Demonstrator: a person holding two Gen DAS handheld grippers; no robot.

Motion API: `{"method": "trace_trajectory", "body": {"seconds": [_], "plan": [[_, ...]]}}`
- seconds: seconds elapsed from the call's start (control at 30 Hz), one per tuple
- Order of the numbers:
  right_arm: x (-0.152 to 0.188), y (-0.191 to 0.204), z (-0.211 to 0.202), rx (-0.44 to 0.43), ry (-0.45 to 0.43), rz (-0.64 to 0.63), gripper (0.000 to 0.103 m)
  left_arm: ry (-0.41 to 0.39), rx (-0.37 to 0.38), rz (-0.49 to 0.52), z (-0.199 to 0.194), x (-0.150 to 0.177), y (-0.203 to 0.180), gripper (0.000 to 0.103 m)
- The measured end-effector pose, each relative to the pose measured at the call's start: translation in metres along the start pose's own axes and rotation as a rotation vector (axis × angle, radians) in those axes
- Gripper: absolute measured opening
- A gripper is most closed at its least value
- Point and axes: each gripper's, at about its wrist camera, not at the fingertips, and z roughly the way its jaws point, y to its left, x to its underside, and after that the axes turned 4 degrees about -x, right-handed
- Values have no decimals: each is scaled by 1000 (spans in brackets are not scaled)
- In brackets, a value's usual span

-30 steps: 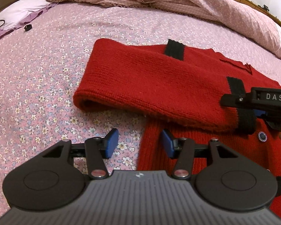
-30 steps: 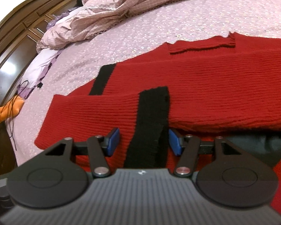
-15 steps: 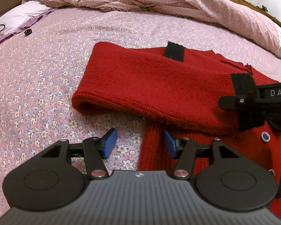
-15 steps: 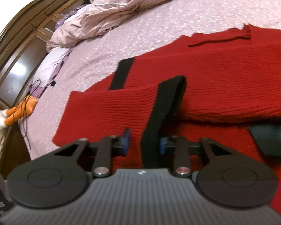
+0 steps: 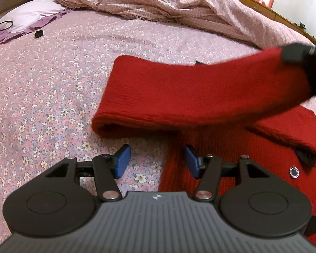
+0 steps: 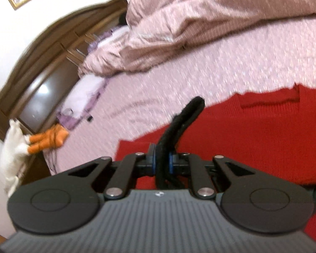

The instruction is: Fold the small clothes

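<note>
While the right gripper (image 6: 161, 162) has its fingers (image 6: 152, 160) pinched tight on the black cuff (image 6: 184, 116) of the red sweater's (image 5: 231, 160) sleeve (image 5: 200, 92), raised off the garment, the left gripper (image 5: 157, 161) hangs half open and empty above the sweater's edge on the floral bed (image 5: 52, 84).

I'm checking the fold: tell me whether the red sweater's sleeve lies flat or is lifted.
Lifted. The right gripper is shut on the black cuff, and the sleeve slopes up off the red sweater toward it.
</note>
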Motion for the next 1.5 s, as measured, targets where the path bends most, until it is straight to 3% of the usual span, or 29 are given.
{"method": "trace_trajectory", "body": {"seconds": [0.27, 0.47, 0.8, 1.1, 1.5], "plan": [[-36, 16, -26, -34, -77, -53, 14, -45, 17, -11, 3, -13, -14, 63], [-62, 21, -47, -36, -145, -95, 14, -57, -25, 44, 14, -19, -31, 63], [-93, -18, -103, 73, -254, -95, 10, -37, -56, 154, 28, -10, -54, 63], [-87, -73, -128, 166, -297, -25, 10, -37, -84, 149, 33, -8, -51, 63], [-39, -160, -139, 262, -294, 165, 10, -34, -118, 157, 35, -8, -52, 68]]}}
